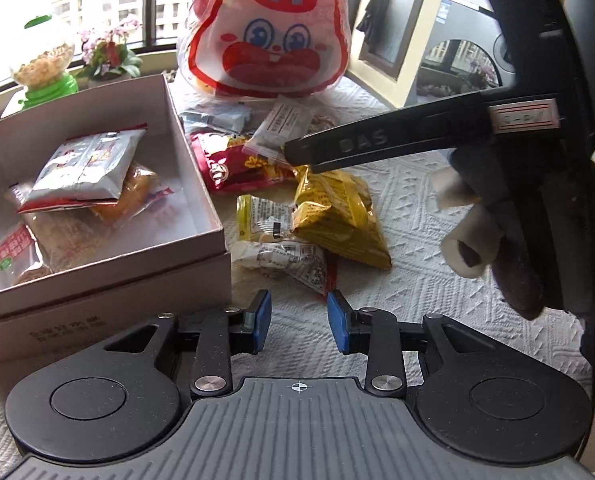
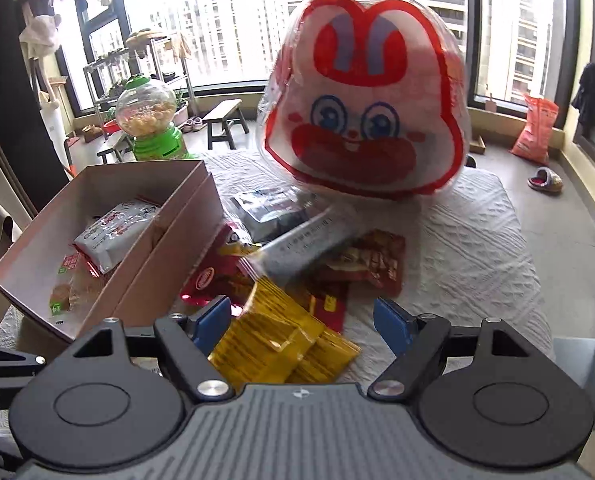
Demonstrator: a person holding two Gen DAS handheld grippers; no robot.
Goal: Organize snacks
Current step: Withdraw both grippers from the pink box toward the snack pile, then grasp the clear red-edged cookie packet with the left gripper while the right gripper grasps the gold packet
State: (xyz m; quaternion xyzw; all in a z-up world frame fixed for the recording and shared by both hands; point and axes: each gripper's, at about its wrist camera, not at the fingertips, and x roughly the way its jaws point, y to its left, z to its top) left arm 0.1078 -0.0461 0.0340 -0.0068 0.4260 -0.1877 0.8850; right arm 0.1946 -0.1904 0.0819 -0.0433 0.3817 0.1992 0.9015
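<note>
Nearest in the left wrist view, the left gripper (image 1: 299, 322) is seen with its blue pads apart and nothing between them, held low over the white textured desk (image 1: 437, 216). Just beyond its pads a clear-wrapped snack (image 1: 287, 262) lies against a yellow packet (image 1: 337, 220), both still loose on the desk. In the right wrist view, the right gripper (image 2: 303, 320) is held released and wide, its pads set either side of the yellow packet (image 2: 281, 340) without pressing on it; a straddle before a pick is judged likely. Beside these, an open cardboard box (image 1: 193, 152) is placed at the left, already loaded with a silver-and-red packet (image 1: 85, 168) and several wrapped cakes, so it is taken as the collecting place. Further off, a red packet (image 1: 233, 168) and a small white sachet (image 1: 281, 128) remain unsorted. At the back, a large rabbit-faced bag (image 1: 273, 36) is stood upright.
</note>
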